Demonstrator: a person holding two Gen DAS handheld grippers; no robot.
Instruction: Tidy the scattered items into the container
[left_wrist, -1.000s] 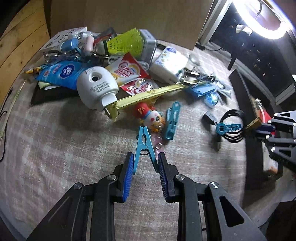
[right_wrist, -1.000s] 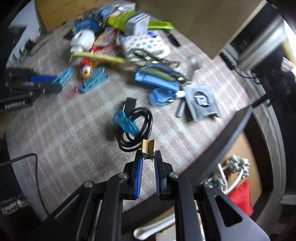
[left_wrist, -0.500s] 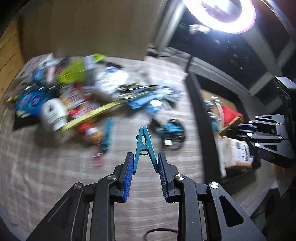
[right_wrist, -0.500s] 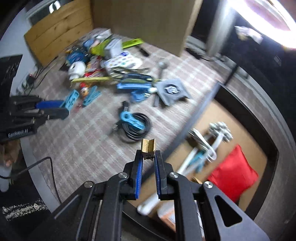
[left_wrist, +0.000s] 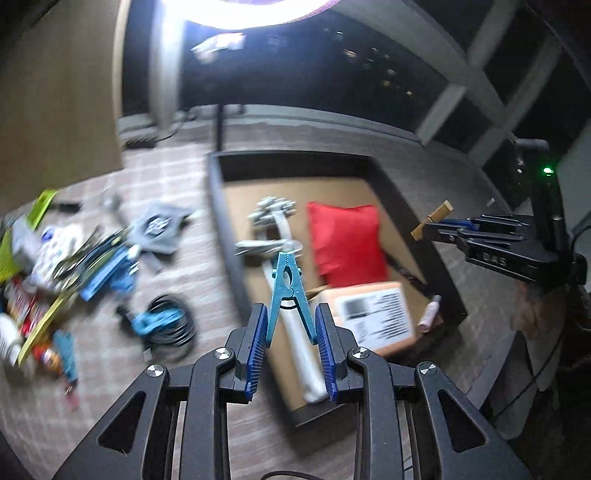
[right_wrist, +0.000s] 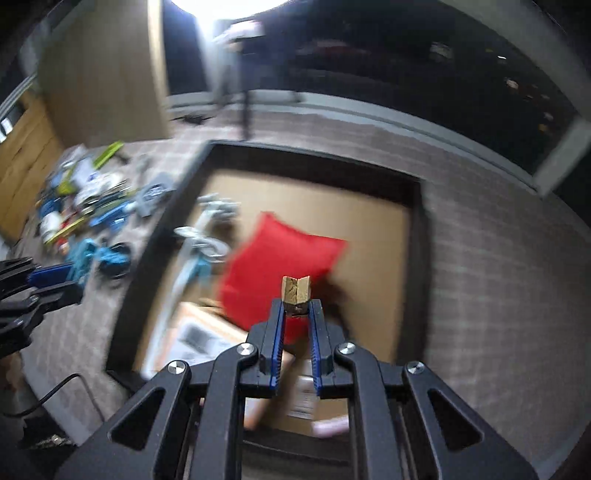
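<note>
The container (left_wrist: 218, 206), a dark-walled box with a cardboard floor, lies straight ahead of both my grippers and below their fingers. My left gripper (left_wrist: 291, 325) has a blue clothespin (left_wrist: 286, 284) between its ribbed blue pads, handles against them and nose pointing forward; the jaws are opening around it, and I still see both handle legs touching the pads. Beyond those fingertips, inside the box, lie a white handled tool (left_wrist: 280, 236), a red pouch (left_wrist: 345, 240) and a labelled carton (left_wrist: 373, 314), with a small pink tube (left_wrist: 430, 314) by the wall to the right of the fingers. My right gripper (right_wrist: 297, 314) pinches a small wooden clothespin (right_wrist: 296, 290) at its fingertips, the jaws nearly together on it, and the pin stands over the red pouch. The same gripper shows at the right edge of the left view, its pin jutting toward the box. To the left of my left fingers, outside the box on the checked cloth (left_wrist: 177, 184), sits a coiled black cable (left_wrist: 166, 325), and further left a blurred heap of packets (left_wrist: 55, 266) that I cannot sort out reliably.
</note>
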